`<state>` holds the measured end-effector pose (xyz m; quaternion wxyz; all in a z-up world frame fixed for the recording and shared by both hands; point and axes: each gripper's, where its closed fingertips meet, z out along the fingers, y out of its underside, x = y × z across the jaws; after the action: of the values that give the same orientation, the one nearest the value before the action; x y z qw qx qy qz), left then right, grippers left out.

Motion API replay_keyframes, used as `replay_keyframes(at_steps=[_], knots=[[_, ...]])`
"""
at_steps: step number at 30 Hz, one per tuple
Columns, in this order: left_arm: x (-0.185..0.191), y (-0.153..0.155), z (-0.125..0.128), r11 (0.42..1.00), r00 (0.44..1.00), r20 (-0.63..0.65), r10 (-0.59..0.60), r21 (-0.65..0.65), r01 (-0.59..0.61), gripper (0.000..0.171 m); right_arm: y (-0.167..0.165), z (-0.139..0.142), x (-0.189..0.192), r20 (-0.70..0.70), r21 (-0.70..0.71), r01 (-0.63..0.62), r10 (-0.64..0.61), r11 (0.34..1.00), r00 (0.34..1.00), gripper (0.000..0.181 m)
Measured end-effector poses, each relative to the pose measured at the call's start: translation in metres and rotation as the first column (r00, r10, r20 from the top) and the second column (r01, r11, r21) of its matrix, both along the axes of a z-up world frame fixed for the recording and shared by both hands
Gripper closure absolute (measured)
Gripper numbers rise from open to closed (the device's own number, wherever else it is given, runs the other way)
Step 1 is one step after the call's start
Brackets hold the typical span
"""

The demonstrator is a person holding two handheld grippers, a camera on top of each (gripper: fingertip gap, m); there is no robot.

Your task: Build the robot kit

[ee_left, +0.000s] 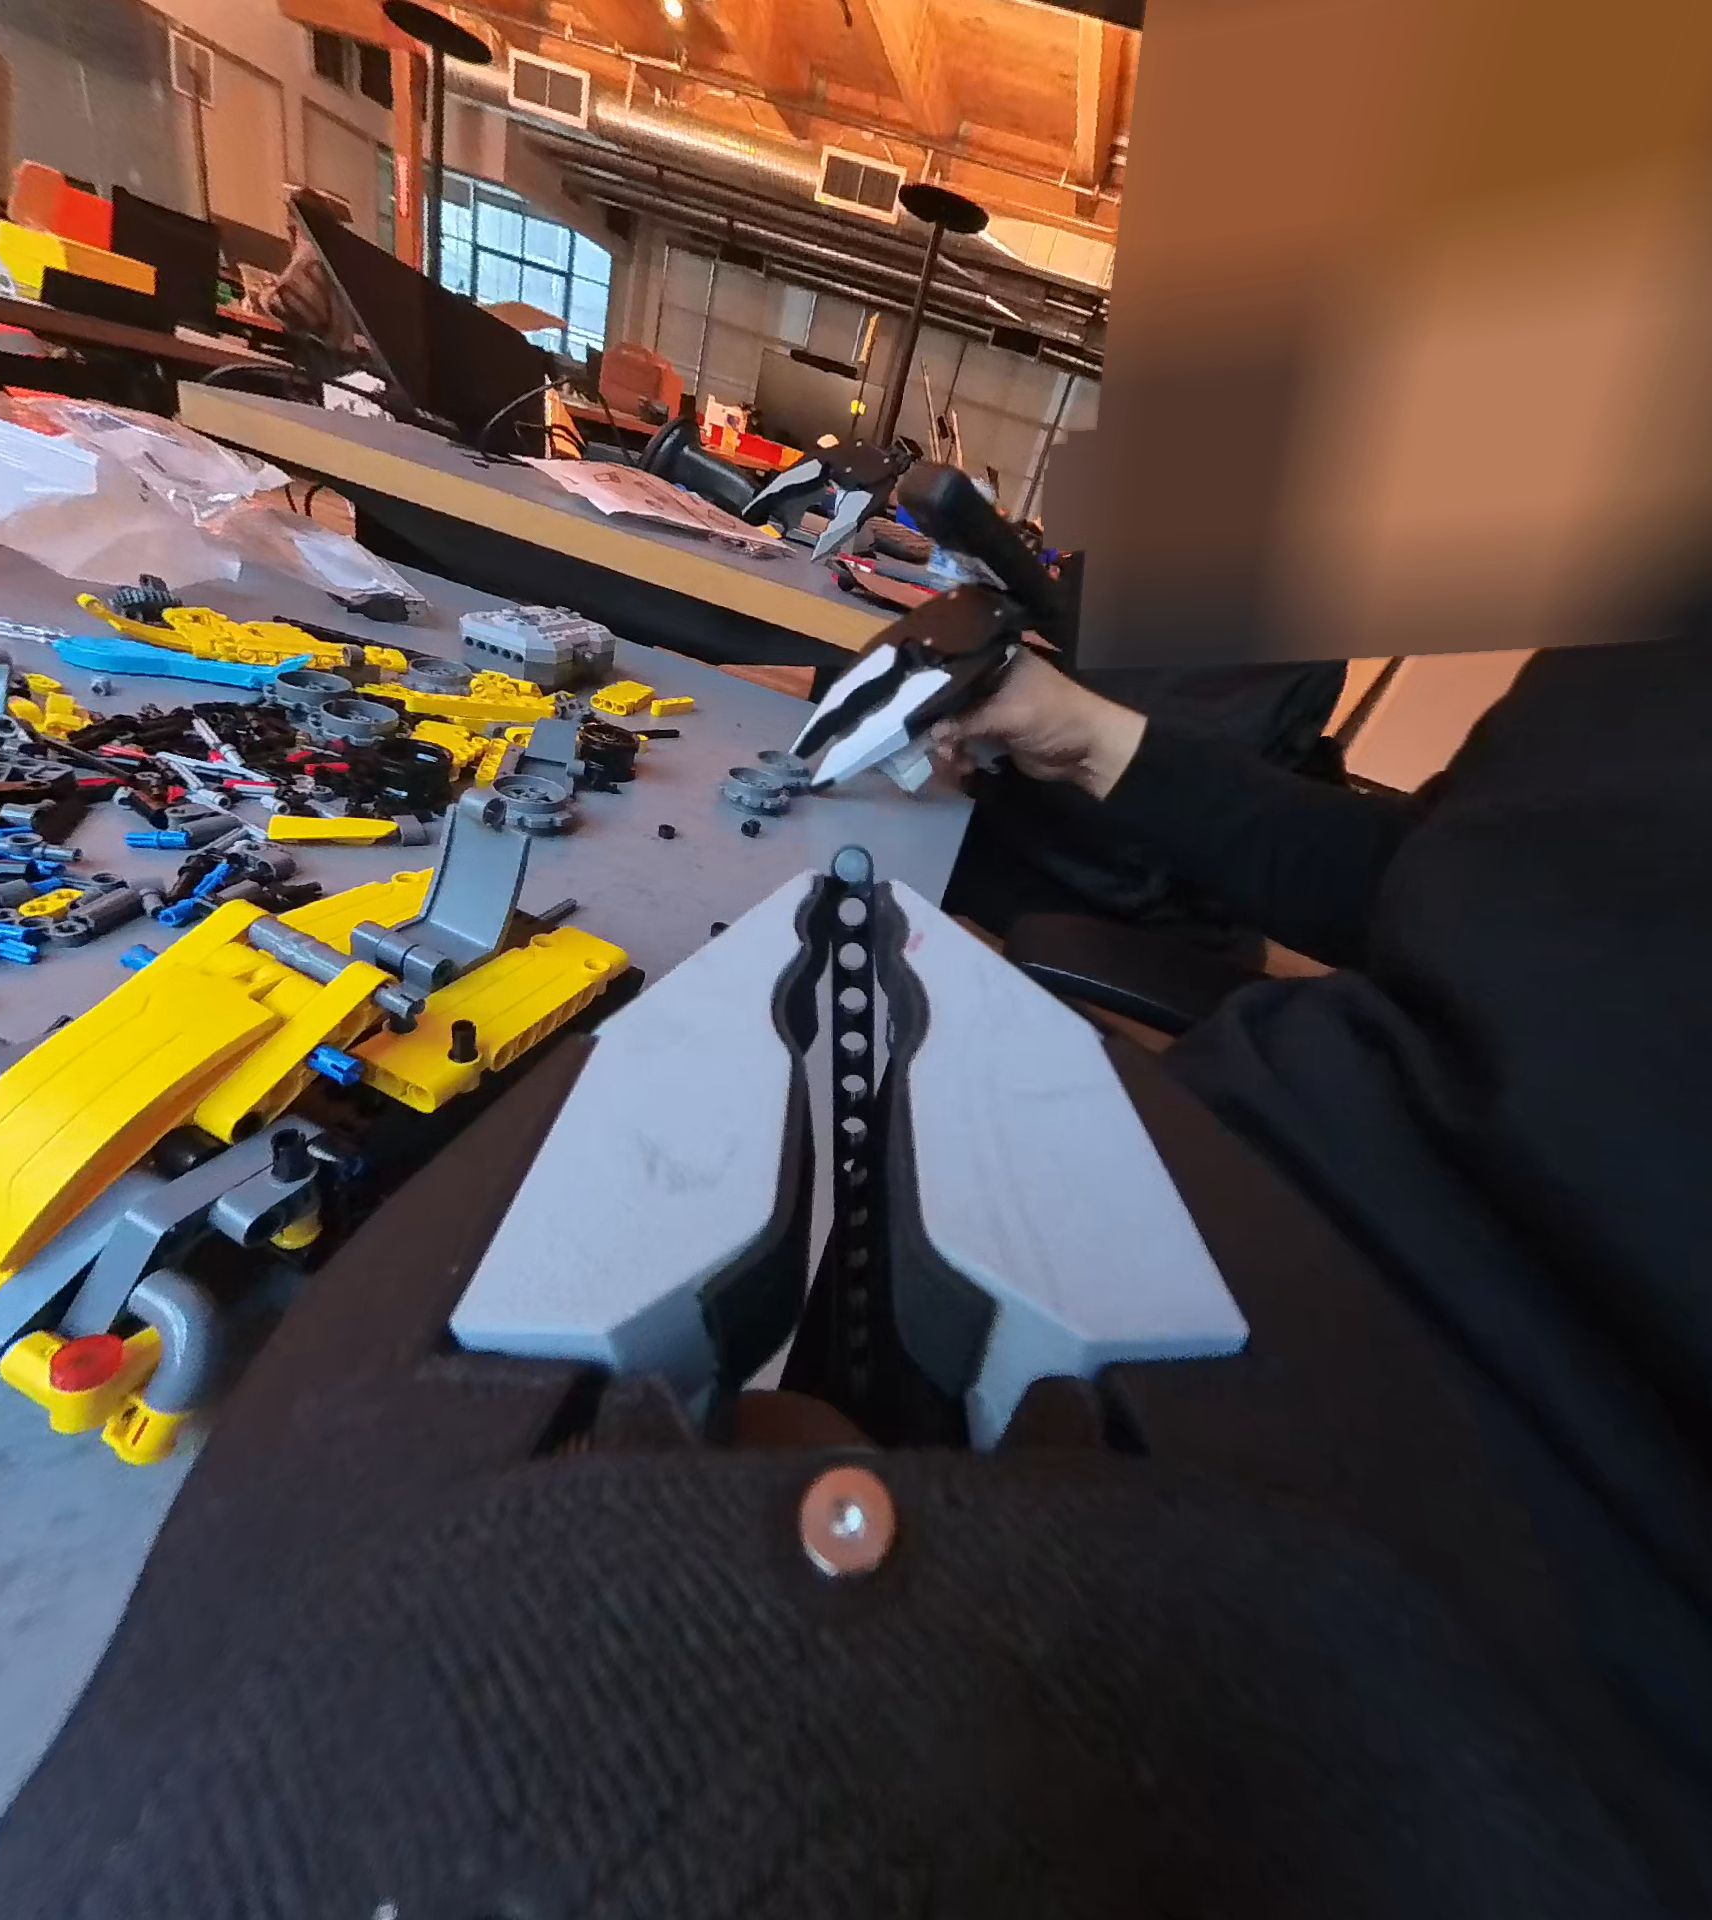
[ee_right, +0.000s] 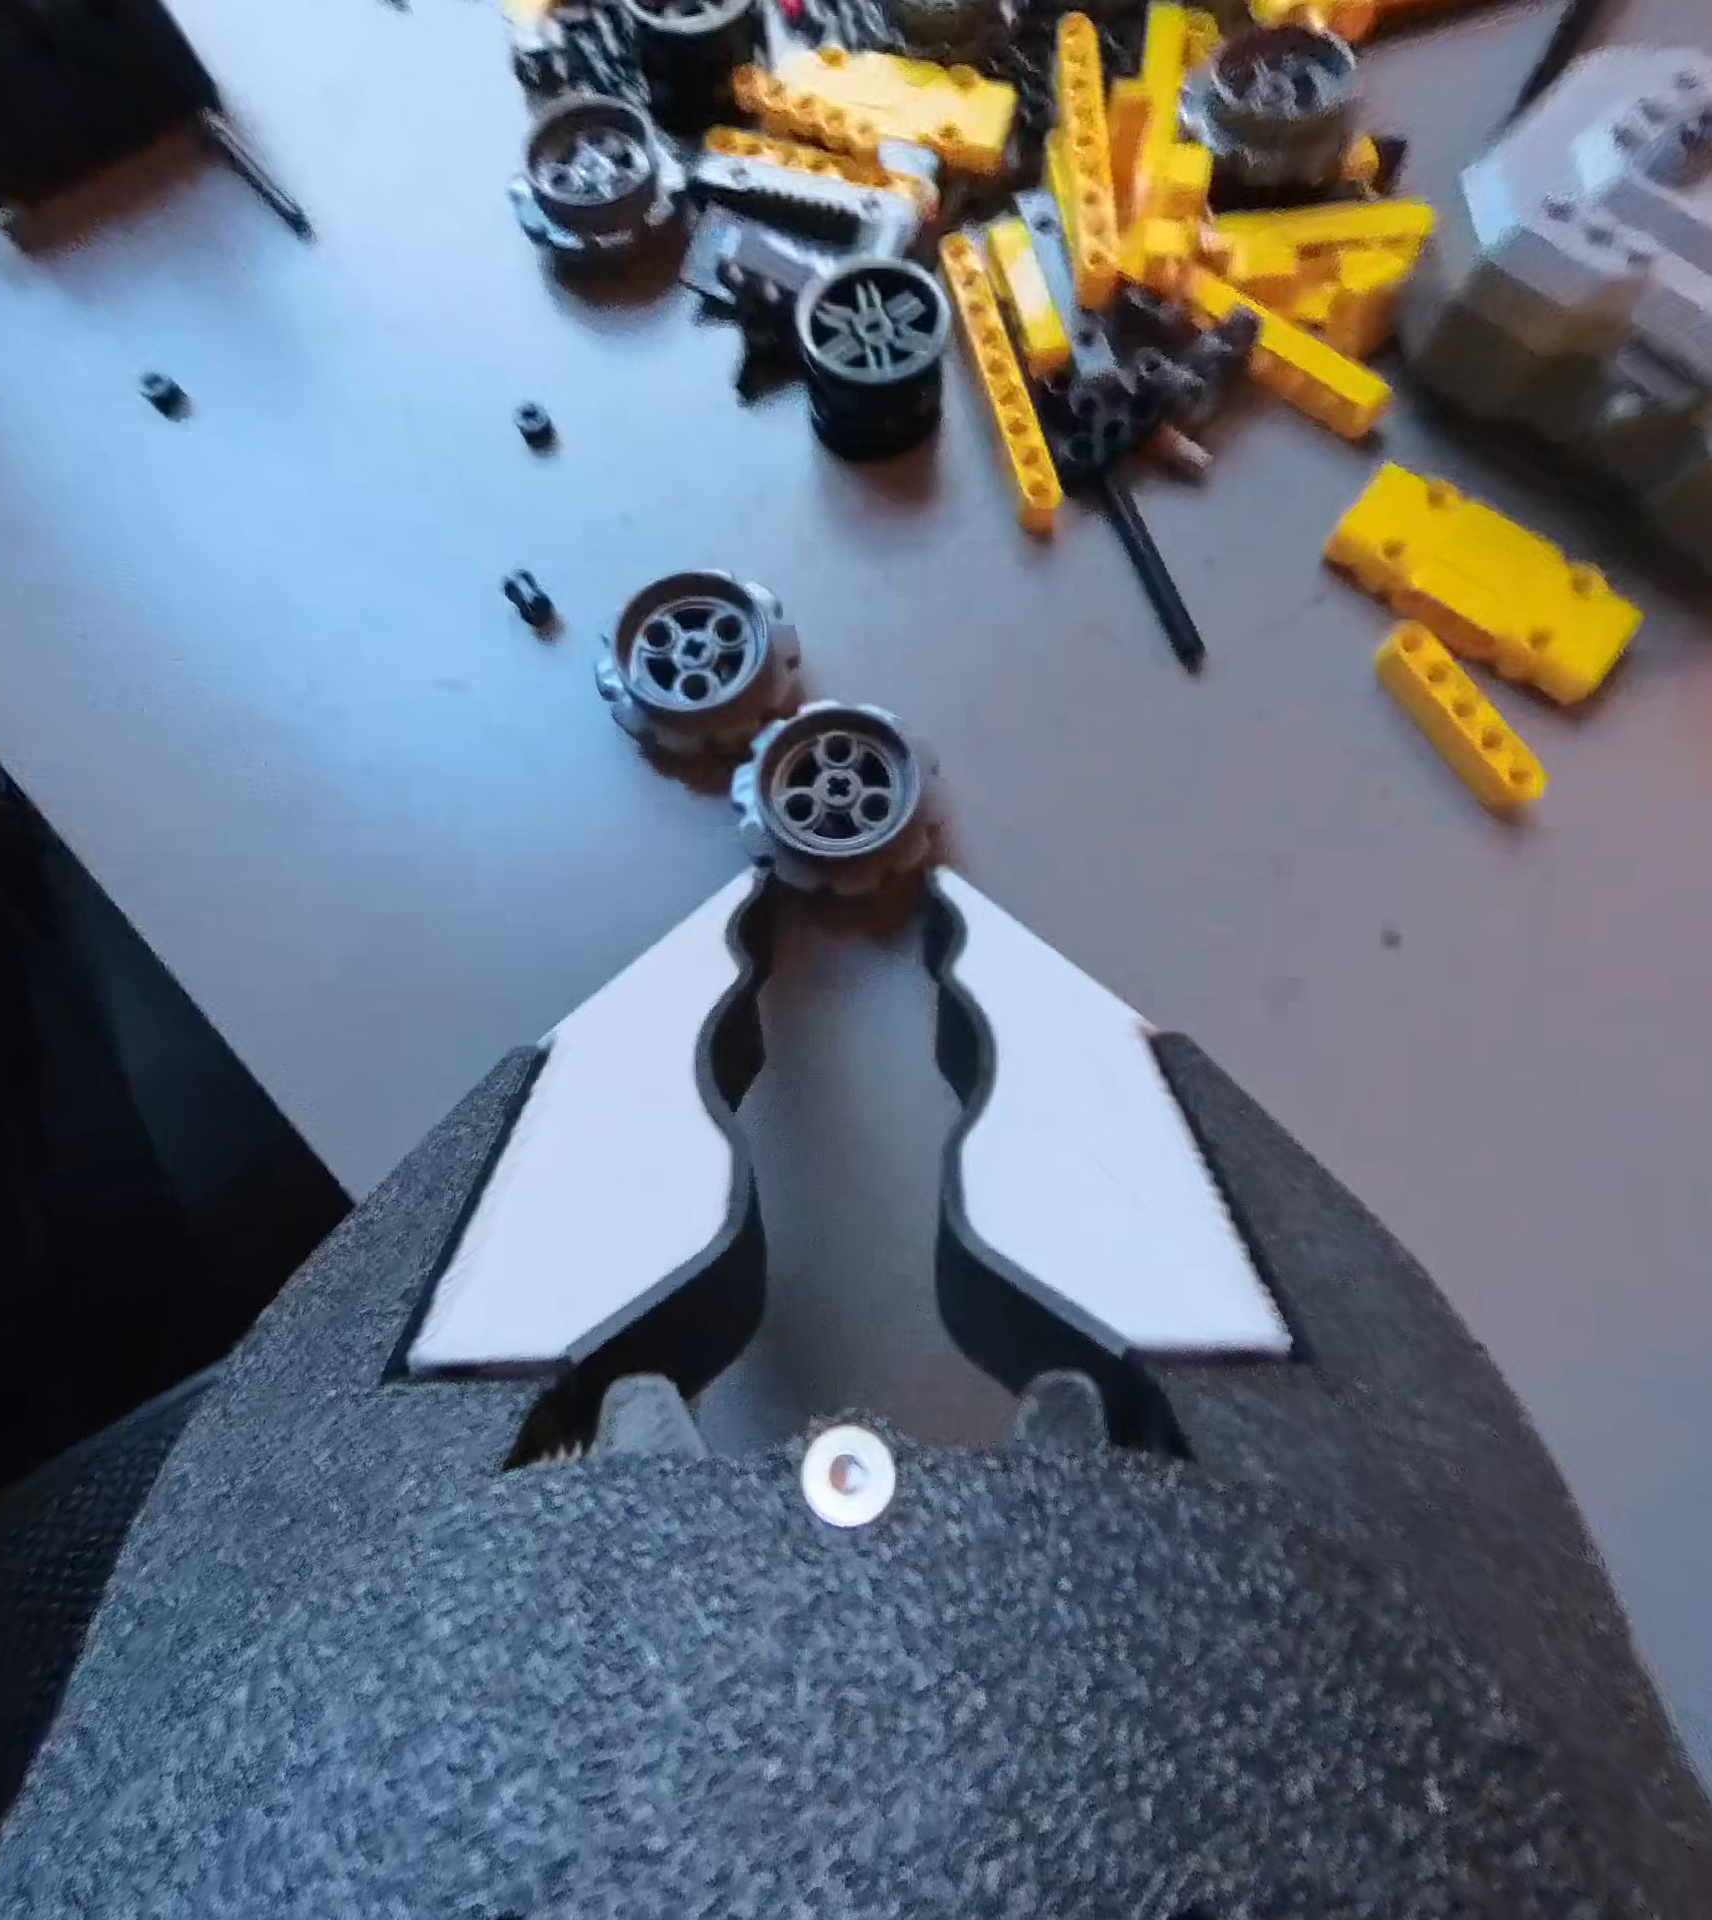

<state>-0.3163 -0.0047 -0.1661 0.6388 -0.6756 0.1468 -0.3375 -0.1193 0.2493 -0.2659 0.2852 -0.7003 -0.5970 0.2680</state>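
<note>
My left gripper (ee_left: 852, 883) is shut on a long black beam with holes (ee_left: 852, 1039), which runs up between the fingers, a grey pin at its tip. It is held above the table's near corner, beside a yellow and grey brick-built vehicle (ee_left: 208, 1060). My right gripper (ee_right: 844, 883) is open, low over the table, its fingertips on either side of a grey wheel hub (ee_right: 836, 790). A second grey wheel hub (ee_right: 694, 655) lies just beyond, touching the first. The right gripper also shows in the left wrist view (ee_left: 816, 764), held by a hand in a black sleeve, next to the two hubs (ee_left: 756, 787).
Loose yellow beams (ee_right: 997, 395), more wheels (ee_right: 873, 332) and a grey motor block (ee_right: 1621, 249) lie beyond the right gripper. A pile of small black, grey and blue parts (ee_left: 52, 810) covers the table's left. The table (ee_left: 873, 831) edge runs close. Plastic bags (ee_left: 104, 468) lie at the back. Across from one pair of fingers to the other is roughly 35 centimetres.
</note>
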Motion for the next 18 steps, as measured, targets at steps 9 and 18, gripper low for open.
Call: replay_keyframes(at_steps=[9,18], knots=[[-0.001,-0.005,-0.004,1.0,1.0,0.002,-0.002,0.007,0.002,0.168,-0.012,0.023,-0.032,-0.001,0.083,-0.037,0.038,0.996,0.999,0.148],[0.0,-0.006,-0.004,1.0,0.999,0.028,-0.026,0.015,0.025,0.168,-0.107,0.044,-0.17,-0.06,0.099,-0.349,0.356,0.932,0.933,0.155]])
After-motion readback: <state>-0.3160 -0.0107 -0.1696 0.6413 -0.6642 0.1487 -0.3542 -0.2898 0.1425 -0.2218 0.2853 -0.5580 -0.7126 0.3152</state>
